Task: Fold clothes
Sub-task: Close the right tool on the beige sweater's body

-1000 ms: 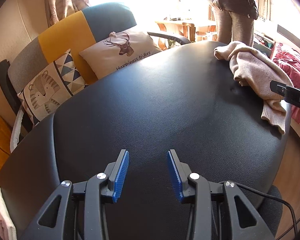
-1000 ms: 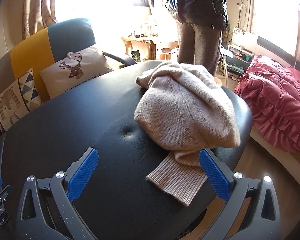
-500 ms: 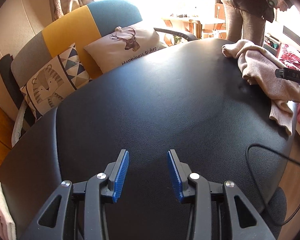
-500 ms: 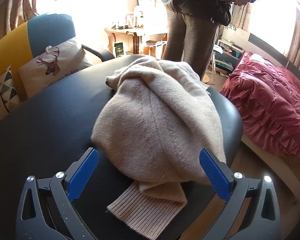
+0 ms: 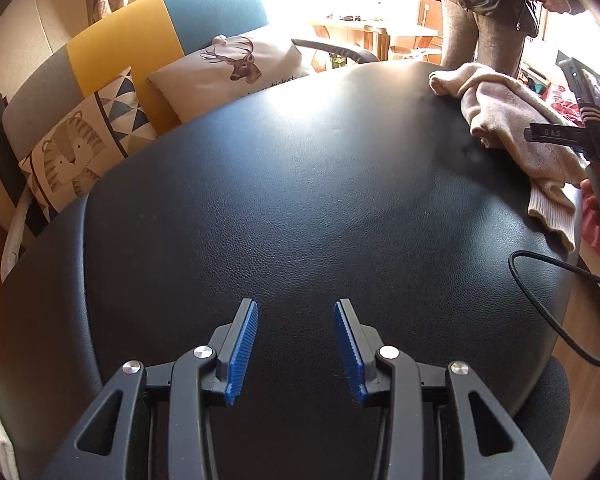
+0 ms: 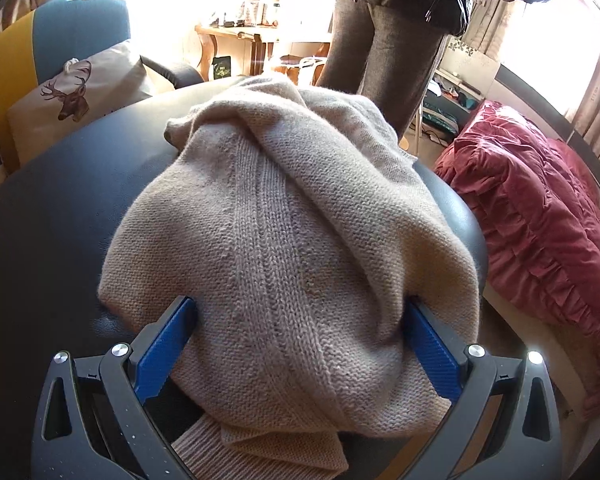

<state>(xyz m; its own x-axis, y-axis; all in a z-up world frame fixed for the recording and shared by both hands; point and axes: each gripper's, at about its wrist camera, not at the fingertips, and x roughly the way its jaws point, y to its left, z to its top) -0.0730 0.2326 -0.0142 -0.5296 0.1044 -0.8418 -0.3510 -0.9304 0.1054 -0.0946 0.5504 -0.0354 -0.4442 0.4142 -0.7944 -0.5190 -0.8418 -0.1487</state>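
A beige knit sweater lies bunched on the right side of a black padded table; it also shows in the left wrist view, far right. My right gripper is wide open with the sweater's near end between its blue pads; a ribbed cuff hangs under it. My left gripper is open and empty over the table's bare near side, far from the sweater. The right gripper's body shows at the left view's right edge.
A sofa with a deer cushion and a tiger cushion lies beyond the table's left. A person stands behind the table. A red bedspread is at right. A black cable loops over the table's right edge.
My right gripper has moved forward onto the sweater, whose near end now sits between the open fingers. My left gripper has stayed open over the bare table. A cable has come into view.
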